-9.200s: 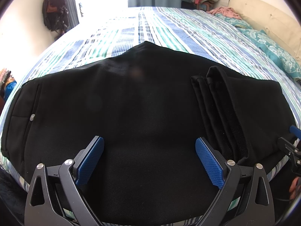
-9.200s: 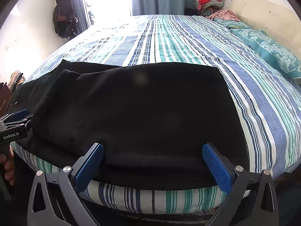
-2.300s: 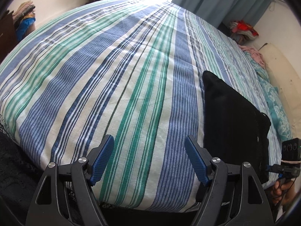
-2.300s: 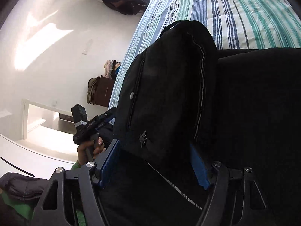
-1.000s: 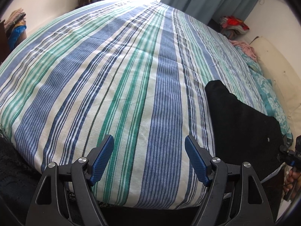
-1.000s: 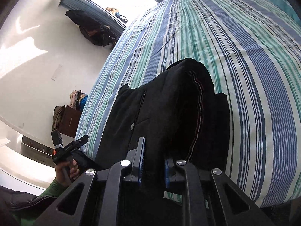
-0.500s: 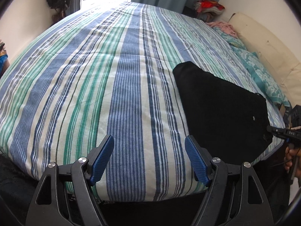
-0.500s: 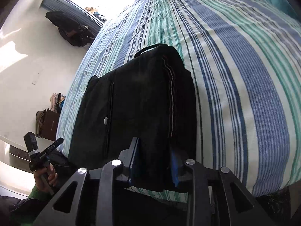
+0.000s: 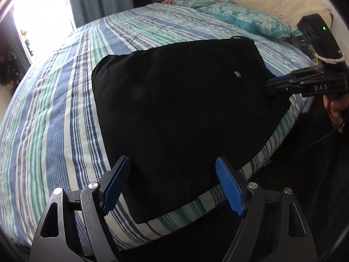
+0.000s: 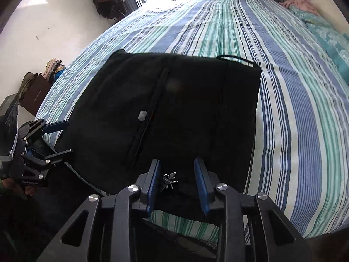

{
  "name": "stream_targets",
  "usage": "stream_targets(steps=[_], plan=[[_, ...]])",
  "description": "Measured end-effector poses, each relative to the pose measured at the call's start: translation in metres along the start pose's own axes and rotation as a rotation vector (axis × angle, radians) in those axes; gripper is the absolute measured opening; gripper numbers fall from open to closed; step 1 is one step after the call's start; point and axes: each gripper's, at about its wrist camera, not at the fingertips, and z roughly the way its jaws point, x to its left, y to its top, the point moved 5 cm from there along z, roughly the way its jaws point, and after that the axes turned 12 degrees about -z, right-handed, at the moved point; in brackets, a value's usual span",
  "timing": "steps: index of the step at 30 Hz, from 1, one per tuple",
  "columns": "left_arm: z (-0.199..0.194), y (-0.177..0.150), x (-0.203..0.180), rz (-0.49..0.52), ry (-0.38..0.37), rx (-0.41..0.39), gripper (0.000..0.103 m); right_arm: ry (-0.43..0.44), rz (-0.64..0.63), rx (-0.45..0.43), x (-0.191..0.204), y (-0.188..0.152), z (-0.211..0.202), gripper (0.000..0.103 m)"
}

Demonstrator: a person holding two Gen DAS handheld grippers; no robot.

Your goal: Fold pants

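Right tongs: lower centre of the right wrist view; jaws have just been closing a little and stand narrowly apart astride the near edge of the pants, beside a small metal emblem; whether the pads press the cloth cannot be told.
Left tongs: lower centre of the left wrist view; jaws wide apart, nothing held, hanging above the near corner of the bundle.
Pants: black, folded into a compact rectangle, centre of frame, lying flat at the near edge of the bed; pocket seam and a pale button face up; a cord loop shows at the far edge.
Bed: striped blue, green and white cover, filling the middle and upper frame.
Pillow: teal patterned, upper right of the left wrist view, well apart from the pants.
Step in hand: judged the last one, setting down and letting go of the folded bundle.
Next move: judged to call for spreading the right tongs fully and lifting clear without dragging the top layer.
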Motion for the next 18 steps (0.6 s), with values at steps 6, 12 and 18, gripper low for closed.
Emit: stream_targets(steps=[6,12,18], plan=[[-0.020,0.048,0.024,-0.186,-0.093,-0.048,0.087,-0.034,-0.022,-0.109,0.003,0.053,-0.038,0.032],[0.012,0.065,0.031,-0.204,-0.022,-0.008,0.087,-0.096,0.002,-0.117,-0.023,0.109,-0.003,0.032],[0.018,0.048,0.020,-0.128,0.028,0.029,0.087,-0.104,0.096,-0.080,-0.050,0.096,0.023,0.032]])
